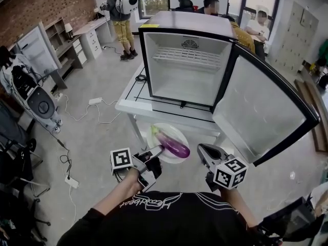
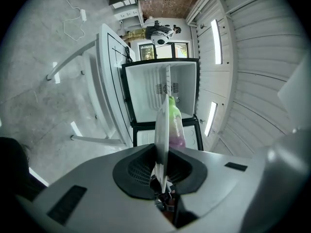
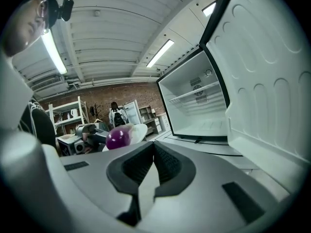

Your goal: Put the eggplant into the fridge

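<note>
Left tool (image 1: 158, 151) grips the rim of the plate (image 1: 174, 131) bearing the eggplant (image 1: 174, 145), in front of the open fridge (image 1: 184, 22), long axis slanting across its opening; right tool (image 1: 202, 149) is closed, empty.

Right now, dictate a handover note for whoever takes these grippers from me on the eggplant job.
Left tongs: shut on the rim of the white plate, with the eggplant lying on it.
Right tongs: shut, holding nothing, beside the plate.
Fridge: on the table ahead, door wide open.
Done: door open, plate gripped.
Left: carry the eggplant into the fridge, set it down, release.
</note>
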Motion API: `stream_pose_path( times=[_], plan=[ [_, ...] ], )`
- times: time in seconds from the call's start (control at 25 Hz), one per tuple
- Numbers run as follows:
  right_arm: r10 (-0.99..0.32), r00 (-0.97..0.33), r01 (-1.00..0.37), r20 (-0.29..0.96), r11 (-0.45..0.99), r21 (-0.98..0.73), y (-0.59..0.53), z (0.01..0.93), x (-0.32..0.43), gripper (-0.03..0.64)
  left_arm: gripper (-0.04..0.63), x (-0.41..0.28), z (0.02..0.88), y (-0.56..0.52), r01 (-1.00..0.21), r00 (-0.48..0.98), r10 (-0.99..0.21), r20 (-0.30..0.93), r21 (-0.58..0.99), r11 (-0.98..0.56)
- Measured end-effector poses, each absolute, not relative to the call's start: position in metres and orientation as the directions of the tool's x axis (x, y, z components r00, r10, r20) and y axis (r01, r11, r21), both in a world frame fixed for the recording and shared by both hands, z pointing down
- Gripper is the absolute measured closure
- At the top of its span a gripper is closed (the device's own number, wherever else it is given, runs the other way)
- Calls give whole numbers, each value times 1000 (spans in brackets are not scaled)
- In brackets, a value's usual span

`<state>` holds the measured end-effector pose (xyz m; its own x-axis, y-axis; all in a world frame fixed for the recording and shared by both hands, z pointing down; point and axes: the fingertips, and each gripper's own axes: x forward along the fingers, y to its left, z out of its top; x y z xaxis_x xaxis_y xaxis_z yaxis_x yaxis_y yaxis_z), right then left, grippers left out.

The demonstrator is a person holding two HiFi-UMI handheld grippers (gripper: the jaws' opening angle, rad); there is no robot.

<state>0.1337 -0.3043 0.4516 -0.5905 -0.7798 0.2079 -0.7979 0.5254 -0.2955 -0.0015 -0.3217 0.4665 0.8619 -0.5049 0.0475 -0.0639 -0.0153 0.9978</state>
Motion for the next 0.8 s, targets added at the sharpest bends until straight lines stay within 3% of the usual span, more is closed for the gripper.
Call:
stream_pose_path(
  times=[0.8],
  plan=[
    [-866,-456,-865,206,376,-332,-409,461,171,611,560,33,487,-453,-152,908,-397,135,988,-13]
  ],
)
